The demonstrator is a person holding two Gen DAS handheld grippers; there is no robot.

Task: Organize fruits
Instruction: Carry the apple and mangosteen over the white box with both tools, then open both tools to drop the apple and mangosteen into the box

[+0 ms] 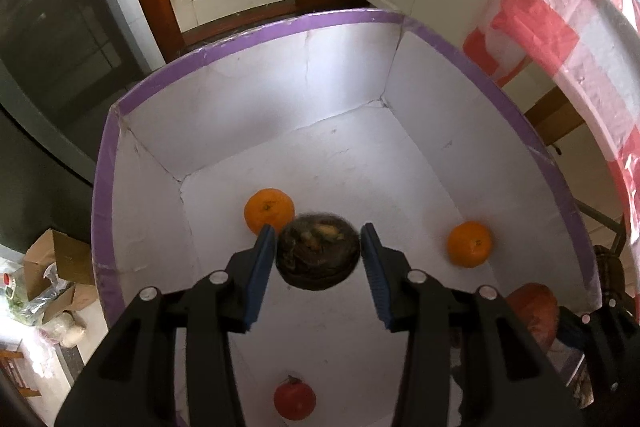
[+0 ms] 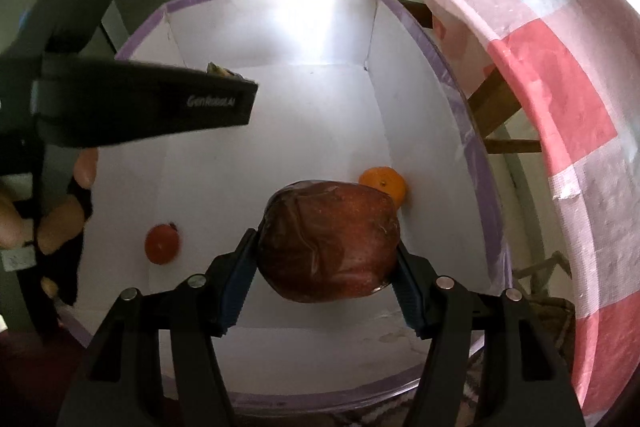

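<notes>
Contents of white box with purple rim (image 1: 120,131): two oranges, one (image 1: 269,211) just beyond the left tongs' (image 1: 318,251) left pad, one (image 1: 469,243) off to their right; one small red fruit (image 1: 295,402) below them, near the camera. Left tongs: released, a dark mottled fruit (image 1: 318,254) between the pads with gaps either side, judged dropping into the box. Right tongs (image 2: 326,259): clenched on a large dark-red apple (image 2: 328,243), above the box floor, not yet deposited. Progress: three fruits stowed, two arriving. Right view alone shows the full apple and the person's hand (image 2: 52,211); left view alone shows the far-left orange.
</notes>
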